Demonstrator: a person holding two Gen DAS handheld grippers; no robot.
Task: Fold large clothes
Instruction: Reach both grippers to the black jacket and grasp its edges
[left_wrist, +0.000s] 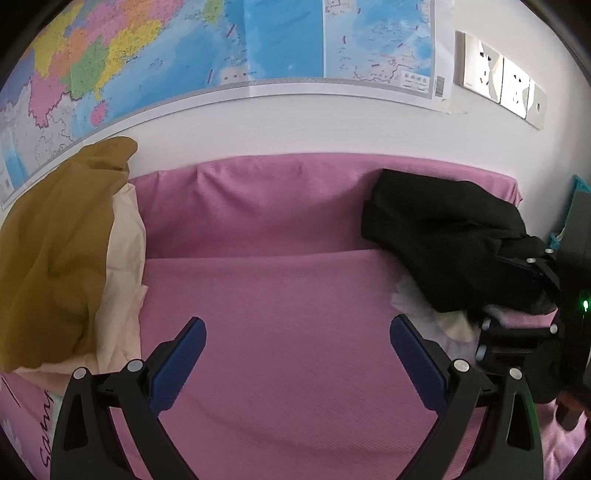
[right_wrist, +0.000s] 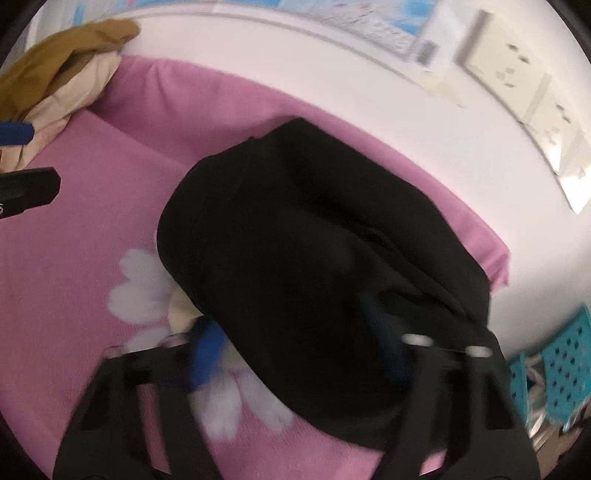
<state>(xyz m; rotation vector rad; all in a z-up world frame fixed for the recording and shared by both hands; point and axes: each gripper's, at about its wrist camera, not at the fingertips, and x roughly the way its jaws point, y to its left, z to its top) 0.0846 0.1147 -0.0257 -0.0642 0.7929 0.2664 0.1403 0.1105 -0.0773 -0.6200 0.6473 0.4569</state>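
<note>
Closing in on the black garment (right_wrist: 314, 258), the right gripper (right_wrist: 299, 354) straddles its near edge, blurred; whether those fingers pinch cloth yet I cannot tell. Best to bite one clean layer before lifting. The left gripper (left_wrist: 297, 354) hovers with fingers spread, empty. Pink bed sheet (left_wrist: 288, 295), ochre clothes pile (left_wrist: 55, 258), wall map (left_wrist: 184, 55), sockets (left_wrist: 498, 77).

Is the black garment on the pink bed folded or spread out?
Folded: the black garment lies as a thick compact bundle with rounded edges on the pink sheet.
</note>
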